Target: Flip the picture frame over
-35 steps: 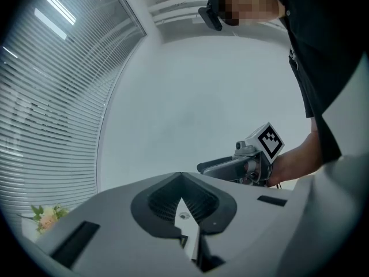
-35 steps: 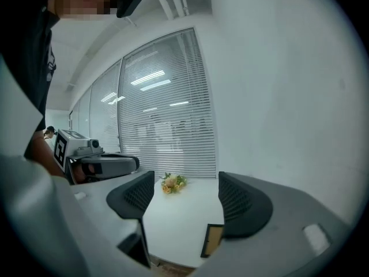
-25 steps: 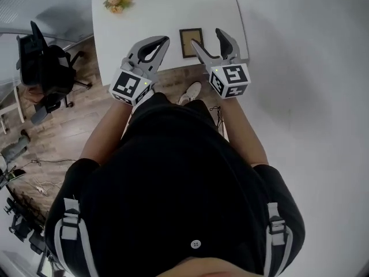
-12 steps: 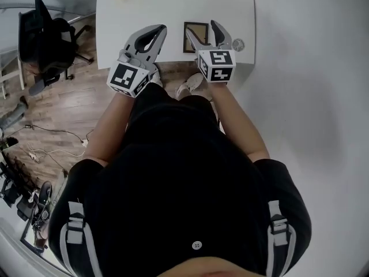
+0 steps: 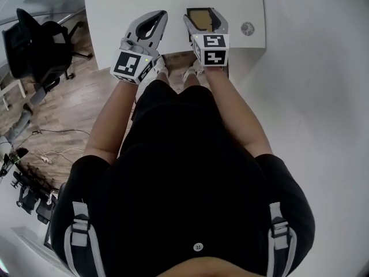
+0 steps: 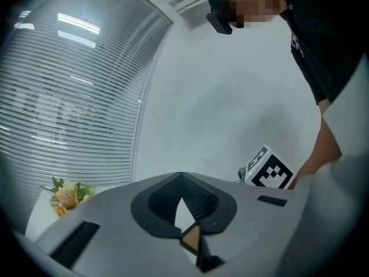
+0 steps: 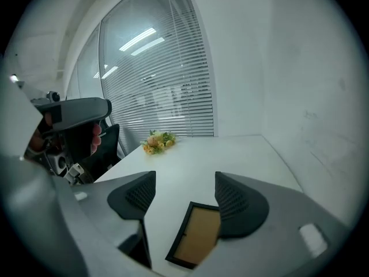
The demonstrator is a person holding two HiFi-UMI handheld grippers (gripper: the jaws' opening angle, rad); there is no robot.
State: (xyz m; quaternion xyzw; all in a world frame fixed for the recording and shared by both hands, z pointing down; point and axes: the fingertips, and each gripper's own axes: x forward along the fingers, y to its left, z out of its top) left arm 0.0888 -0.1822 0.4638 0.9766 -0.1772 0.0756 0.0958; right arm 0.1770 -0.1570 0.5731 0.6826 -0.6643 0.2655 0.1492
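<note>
The picture frame [image 5: 200, 18] lies flat near the front edge of the white table [image 5: 124, 2]. It has a thin black border and a brown panel facing up. My right gripper [image 5: 202, 15] hovers just above it, open, one jaw on each side of the frame [image 7: 196, 235]. My left gripper [image 5: 160, 17] is held to the frame's left over the table edge, shut and holding nothing. Through its jaws a sliver of the frame [image 6: 191, 239] shows in the left gripper view.
A small bunch of flowers [image 7: 157, 142] lies at the table's far left. A round metal cable cap [image 5: 247, 28] sits at the table's right front corner. A black office chair [image 5: 31, 45] stands on the wooden floor to the left. A white wall runs along the table's right.
Both grippers have moved forward toward the table. The right gripper went from the frame's right side to straddling it from above. The left gripper stayed shut.
</note>
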